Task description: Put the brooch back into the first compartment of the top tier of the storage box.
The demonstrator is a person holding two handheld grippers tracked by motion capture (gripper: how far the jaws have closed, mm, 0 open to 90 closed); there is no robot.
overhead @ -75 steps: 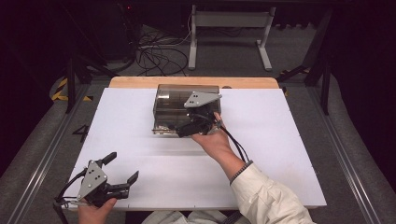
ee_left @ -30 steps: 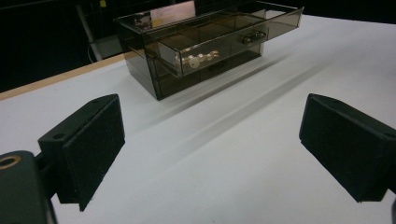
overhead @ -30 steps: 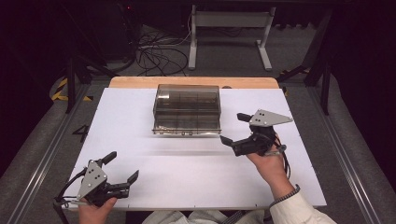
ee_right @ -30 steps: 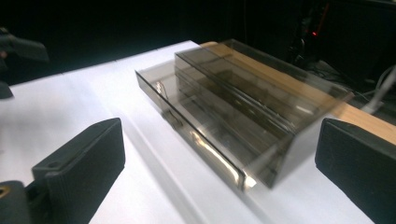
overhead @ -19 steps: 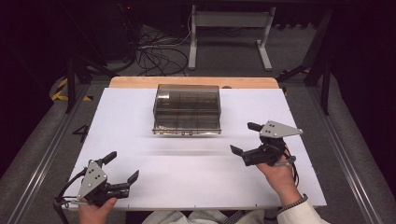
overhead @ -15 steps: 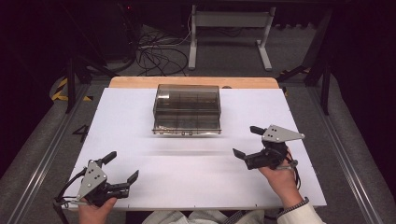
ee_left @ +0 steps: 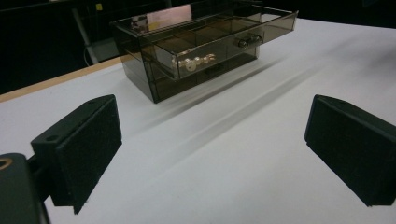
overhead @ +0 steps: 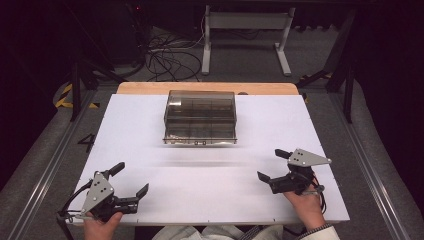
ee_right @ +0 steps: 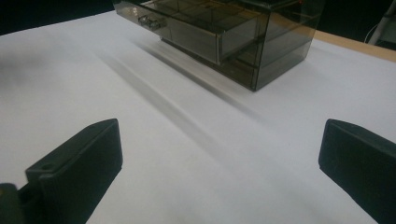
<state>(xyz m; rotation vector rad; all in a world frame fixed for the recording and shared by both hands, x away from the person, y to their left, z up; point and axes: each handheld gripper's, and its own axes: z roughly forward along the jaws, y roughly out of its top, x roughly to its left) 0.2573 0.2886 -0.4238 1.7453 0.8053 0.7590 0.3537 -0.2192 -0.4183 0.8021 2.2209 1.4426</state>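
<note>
A smoky clear drawer box [overhead: 200,116] stands at the table's far middle. Its upper drawer [ee_left: 219,41] is pulled partway out and holds a few small pale beads [ee_left: 196,60]. The same box [ee_right: 243,32] sits ahead in the right gripper view, drawer [ee_right: 187,28] out. My left gripper [overhead: 130,182] rests near the front left corner, open with nothing between its jaws. My right gripper [overhead: 272,165] hovers low at the front right, well away from the box, also open and empty.
The white tabletop [overhead: 210,175] stretches wide between both grippers and the box. A wooden strip [overhead: 150,88] runs along the far edge. Beyond the table are floor cables [overhead: 165,55] and a metal stand [overhead: 245,30].
My right gripper left the drawer box and drew back to the front right of the table, jaws open. The left gripper has stayed still.
</note>
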